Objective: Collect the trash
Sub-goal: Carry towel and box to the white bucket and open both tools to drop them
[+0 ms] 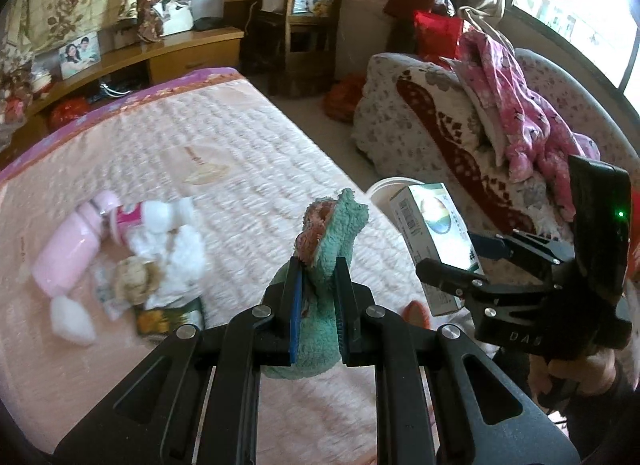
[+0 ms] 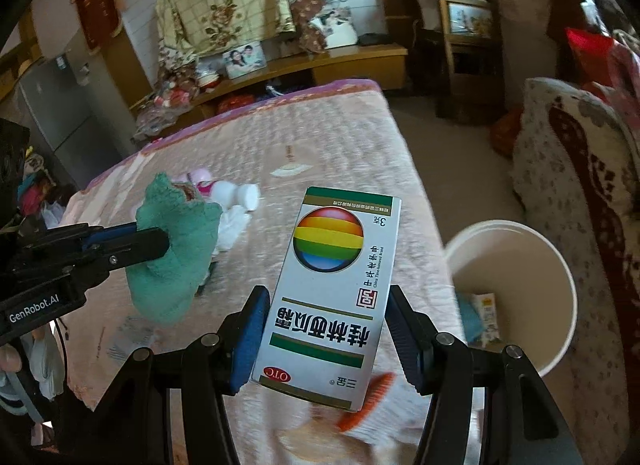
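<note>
The left gripper (image 1: 318,297) pinches a fuzzy teal terry cloth (image 1: 336,225) above the quilted pink bedspread (image 1: 224,137). The right gripper (image 2: 326,339) clamps a glossy rectangular medicine box (image 2: 332,297) beside the smooth white round bucket (image 2: 516,253).

Before you is the bed (image 1: 240,137), covered with a pale pink quilted spread edged in purple. On it, to your left, lie a pink bottle (image 1: 66,249), white wads of tissue (image 1: 172,249), a small dark packet (image 1: 170,315) and a white bottle (image 2: 248,195), all close together. A tan mark (image 2: 289,171) shows mid-spread.
</note>
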The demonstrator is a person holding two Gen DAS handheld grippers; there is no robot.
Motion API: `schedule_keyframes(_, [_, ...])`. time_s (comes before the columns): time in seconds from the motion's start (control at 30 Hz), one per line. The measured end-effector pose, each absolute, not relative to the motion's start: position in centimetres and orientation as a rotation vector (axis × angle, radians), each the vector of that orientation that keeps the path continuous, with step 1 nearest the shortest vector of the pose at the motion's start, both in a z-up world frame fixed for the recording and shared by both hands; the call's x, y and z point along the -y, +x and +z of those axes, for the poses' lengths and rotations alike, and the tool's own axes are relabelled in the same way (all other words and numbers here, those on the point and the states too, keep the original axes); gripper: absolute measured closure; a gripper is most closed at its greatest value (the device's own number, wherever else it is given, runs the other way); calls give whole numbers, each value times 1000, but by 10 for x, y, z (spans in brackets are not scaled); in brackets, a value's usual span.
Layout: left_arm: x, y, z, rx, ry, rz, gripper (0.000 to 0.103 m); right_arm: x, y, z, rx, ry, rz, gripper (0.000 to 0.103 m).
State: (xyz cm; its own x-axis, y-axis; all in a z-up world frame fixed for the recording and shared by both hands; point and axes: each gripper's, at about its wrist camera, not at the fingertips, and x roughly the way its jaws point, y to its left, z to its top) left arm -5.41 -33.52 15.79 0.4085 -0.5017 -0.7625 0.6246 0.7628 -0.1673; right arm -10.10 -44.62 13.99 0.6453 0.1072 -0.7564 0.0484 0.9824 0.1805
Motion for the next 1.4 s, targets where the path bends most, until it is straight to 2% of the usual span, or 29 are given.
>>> schedule_keyframes(0.4, [415,-54,149,-911,200,-775,91,519,-118,131,-882,237,-93,46])
schedule_keyframes(0.87, [486,-40,132,-944,159,-843,91,585,-127,95,-955,291,-225,46])
schedule_keyframes(0.97, [497,-38,128,-953,128,-855,91,597,-124,84,-983,305,-245,57])
schedule_keyframes(1.2, [511,-31,114,-982,39,-862,91,625,-114,55,-1013,356,-295,57])
schedule_keyframes(1.4, [505,-23,107,-1021,-14,-861,72,631,-119,49,-1045,409,-316,53])
